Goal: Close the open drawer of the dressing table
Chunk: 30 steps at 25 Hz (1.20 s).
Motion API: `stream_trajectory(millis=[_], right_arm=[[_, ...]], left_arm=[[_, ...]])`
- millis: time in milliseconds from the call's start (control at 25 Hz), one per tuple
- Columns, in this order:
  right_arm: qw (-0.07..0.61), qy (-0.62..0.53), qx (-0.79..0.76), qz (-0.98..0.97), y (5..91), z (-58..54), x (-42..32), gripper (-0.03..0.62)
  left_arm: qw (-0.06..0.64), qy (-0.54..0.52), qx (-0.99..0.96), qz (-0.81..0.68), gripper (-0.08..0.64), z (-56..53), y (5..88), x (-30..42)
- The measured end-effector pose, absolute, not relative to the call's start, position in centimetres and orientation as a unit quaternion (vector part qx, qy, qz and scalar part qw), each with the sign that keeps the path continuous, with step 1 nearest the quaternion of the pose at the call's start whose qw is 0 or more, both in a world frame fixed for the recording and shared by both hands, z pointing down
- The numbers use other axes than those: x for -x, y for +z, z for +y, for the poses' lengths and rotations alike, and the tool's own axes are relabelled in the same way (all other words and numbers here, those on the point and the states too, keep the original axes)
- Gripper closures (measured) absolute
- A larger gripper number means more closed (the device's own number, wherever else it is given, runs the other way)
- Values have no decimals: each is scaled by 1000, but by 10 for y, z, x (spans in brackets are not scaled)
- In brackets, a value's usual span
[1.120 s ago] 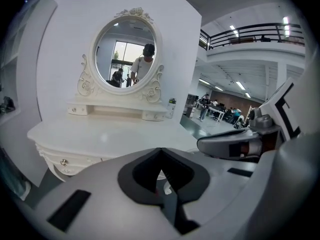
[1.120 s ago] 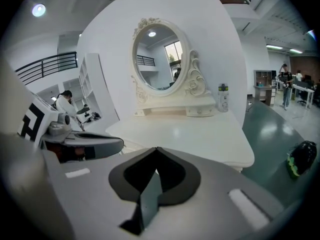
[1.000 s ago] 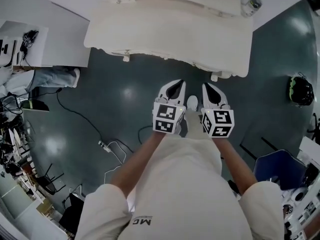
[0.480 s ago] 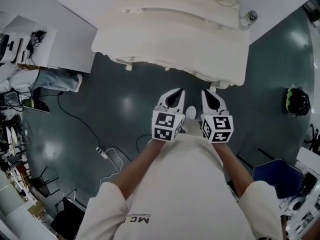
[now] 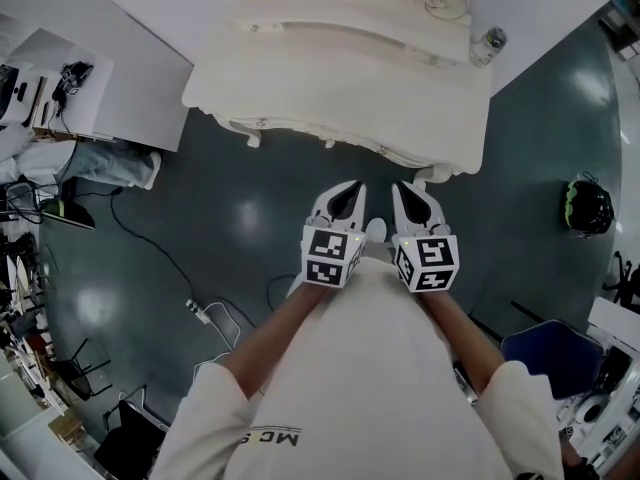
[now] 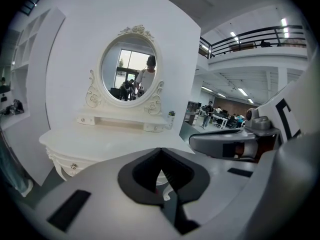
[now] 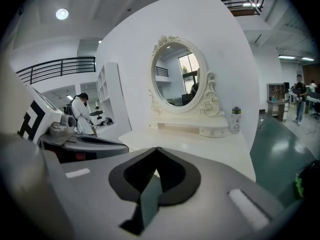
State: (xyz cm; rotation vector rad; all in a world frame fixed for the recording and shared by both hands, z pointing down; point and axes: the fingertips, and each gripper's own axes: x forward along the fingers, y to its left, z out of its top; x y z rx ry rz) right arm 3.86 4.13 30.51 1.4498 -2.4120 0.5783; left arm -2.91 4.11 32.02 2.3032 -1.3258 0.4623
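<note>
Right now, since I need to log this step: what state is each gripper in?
Left gripper: closed, nothing between its jaws.
Right gripper: closed, nothing between its jaws.

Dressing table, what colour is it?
The dressing table is creamy white all over, clearest in the head view.

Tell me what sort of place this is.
Probably an open lab or office hall with a staged corner, not a home: the dressing table with its mirror stands against a bare white panel, a railed mezzanine runs overhead, and cables trail across the floor.
</note>
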Motion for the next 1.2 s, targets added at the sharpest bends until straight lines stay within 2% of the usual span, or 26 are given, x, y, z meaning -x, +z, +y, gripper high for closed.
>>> stream_trajectory(millis=[1200], right_arm=[[141, 196, -515, -822, 308, 62, -29, 592]], left_arm=[[196, 173, -845, -466, 551, 57, 319, 38]])
